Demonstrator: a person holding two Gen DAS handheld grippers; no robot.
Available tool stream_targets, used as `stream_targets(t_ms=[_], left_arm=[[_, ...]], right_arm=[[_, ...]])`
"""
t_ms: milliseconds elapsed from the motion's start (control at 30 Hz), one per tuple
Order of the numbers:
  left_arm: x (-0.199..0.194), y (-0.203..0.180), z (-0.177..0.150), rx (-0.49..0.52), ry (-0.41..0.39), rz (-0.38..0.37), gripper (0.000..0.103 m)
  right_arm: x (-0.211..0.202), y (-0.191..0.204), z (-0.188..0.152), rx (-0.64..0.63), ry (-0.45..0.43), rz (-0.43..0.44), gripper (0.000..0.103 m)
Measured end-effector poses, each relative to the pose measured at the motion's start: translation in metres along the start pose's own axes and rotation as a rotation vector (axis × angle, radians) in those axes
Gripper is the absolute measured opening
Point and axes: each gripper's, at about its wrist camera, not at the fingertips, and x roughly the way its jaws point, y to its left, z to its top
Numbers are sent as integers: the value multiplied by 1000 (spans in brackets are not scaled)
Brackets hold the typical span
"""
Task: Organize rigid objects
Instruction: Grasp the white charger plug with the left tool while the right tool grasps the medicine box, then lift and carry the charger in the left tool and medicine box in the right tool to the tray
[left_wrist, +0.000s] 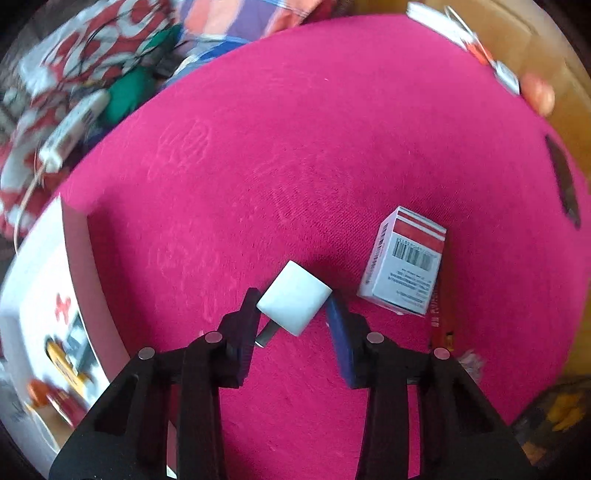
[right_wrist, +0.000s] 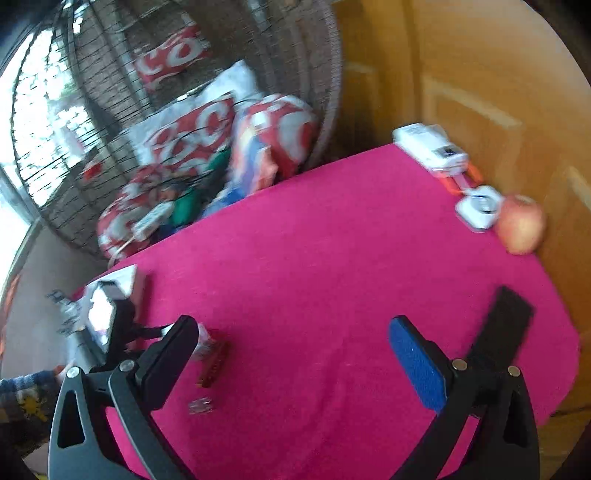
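A small white plug block (left_wrist: 293, 302) with a metal prong under it stands on the pink cloth (left_wrist: 295, 147). My left gripper (left_wrist: 294, 303) points steeply down and is shut on it, one pad on each side. Just to the right, a red and white carton (left_wrist: 404, 260) with a barcode lies on a thin red item (left_wrist: 439, 314). In the right wrist view my right gripper (right_wrist: 291, 328) hangs open over the pink cloth (right_wrist: 314, 240) with nothing between its fingers. A red strip (right_wrist: 212, 363) and a small clear piece (right_wrist: 199, 404) lie near its left finger.
A black flat bar (right_wrist: 506, 321) lies by the table's right edge. An apple (right_wrist: 521, 225), a white square piece (right_wrist: 478, 206) and white boxes (right_wrist: 428, 147) line the far right rim by a wooden wall. A printed white box (left_wrist: 44, 295) sits at left. Red and white cushions (right_wrist: 192, 136) lie beyond.
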Motion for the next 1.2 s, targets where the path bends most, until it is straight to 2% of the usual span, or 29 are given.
stream_targets(t_ms=[100, 200, 333, 467, 600, 633, 667, 700, 733, 767, 900, 1000, 1133, 1200], left_arm=[[-22, 11, -8, -111, -39, -51, 36], [-55, 26, -21, -209, -91, -78, 36], [-96, 39, -42, -296, -155, -55, 36], [-127, 53, -70, -383, -192, -35, 36], [-139, 64, -103, -471, -186, -10, 36], [-140, 67, -109, -492, -182, -8, 36], [-140, 68, -113, -505, -180, -7, 36], [-139, 70, -117, -519, -177, -5, 36], [-140, 71, -120, -530, -176, -4, 36], [-141, 73, -123, -535, -177, -3, 36], [-150, 71, -124, -533, -202, 3, 36], [-168, 69, -118, -516, -254, 24, 36], [-200, 72, -109, -500, -347, 65, 36], [-219, 73, -104, -489, -398, 95, 36]], right_arm=[[26, 33, 0, -122, 57, 63, 103], [55, 68, -4, -255, 117, 90, 103], [106, 111, -17, -419, 221, 101, 103], [145, 138, -31, -544, 295, 63, 103], [168, 148, -39, -603, 317, 9, 102], [172, 151, -41, -610, 326, -2, 99], [175, 150, -42, -618, 336, -8, 85], [180, 152, -45, -623, 348, -12, 61], [186, 154, -47, -628, 364, -20, 52], [189, 154, -49, -633, 369, -27, 48], [190, 160, -51, -672, 380, 0, 48], [178, 159, -44, -638, 356, 34, 47], [130, 166, -18, -558, 234, 114, 47], [93, 174, 1, -520, 142, 175, 47]])
